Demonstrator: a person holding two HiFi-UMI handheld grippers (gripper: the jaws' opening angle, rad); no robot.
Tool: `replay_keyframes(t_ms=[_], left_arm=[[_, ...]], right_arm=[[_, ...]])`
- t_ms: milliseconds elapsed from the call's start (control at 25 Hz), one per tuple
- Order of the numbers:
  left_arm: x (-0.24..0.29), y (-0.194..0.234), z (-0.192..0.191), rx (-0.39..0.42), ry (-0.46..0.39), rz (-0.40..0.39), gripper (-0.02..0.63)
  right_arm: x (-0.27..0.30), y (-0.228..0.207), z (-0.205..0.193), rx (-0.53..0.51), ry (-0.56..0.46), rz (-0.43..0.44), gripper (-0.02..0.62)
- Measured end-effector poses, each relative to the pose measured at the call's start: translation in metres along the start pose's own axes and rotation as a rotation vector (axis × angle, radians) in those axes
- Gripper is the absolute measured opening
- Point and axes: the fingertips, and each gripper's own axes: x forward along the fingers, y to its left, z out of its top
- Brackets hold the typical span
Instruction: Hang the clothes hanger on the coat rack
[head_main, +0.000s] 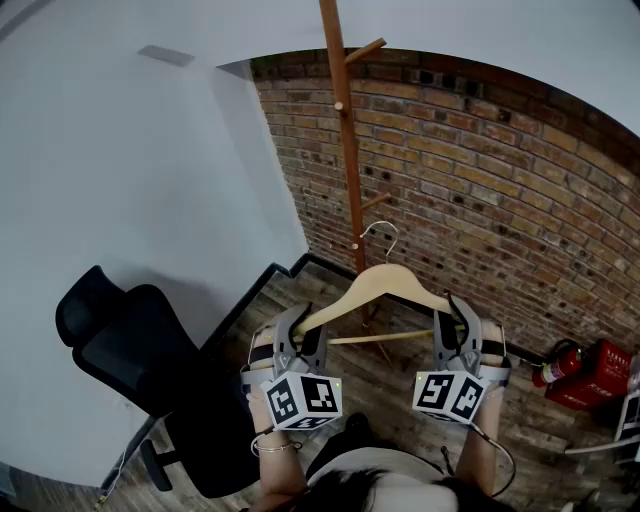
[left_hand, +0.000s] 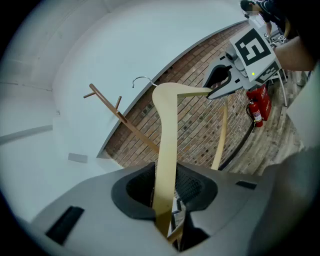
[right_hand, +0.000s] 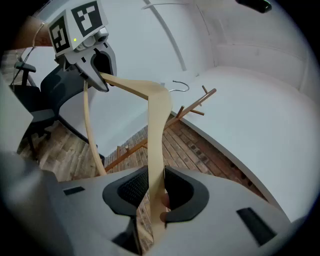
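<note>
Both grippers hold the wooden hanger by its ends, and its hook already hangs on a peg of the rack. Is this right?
No. The head view shows the hook free, clear of the rack, on no peg. The left gripper and right gripper do hold the hanger by its ends.

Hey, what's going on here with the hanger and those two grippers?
A person holds a wooden hanger up in front of the coat rack. The left gripper is shut on one shoulder of it and the right gripper on the other. Its metal hook is close beside the rack, not yet on a peg.
</note>
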Motion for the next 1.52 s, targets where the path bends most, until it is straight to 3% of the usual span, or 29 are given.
replay_keyframes(t_ms=[800, 1520], left_arm=[[0.052, 0.033, -0.035, 0.004, -0.046, -0.031, 0.106], [0.083, 0.055, -0.044, 0.014, -0.076, -0.043, 0.106]], right_arm=[[0.054, 0.013, 0.028, -0.009, 0.053, -0.038, 0.112], [0.083, 0.013, 0.042, 0.003, 0.074, -0.062, 0.112]])
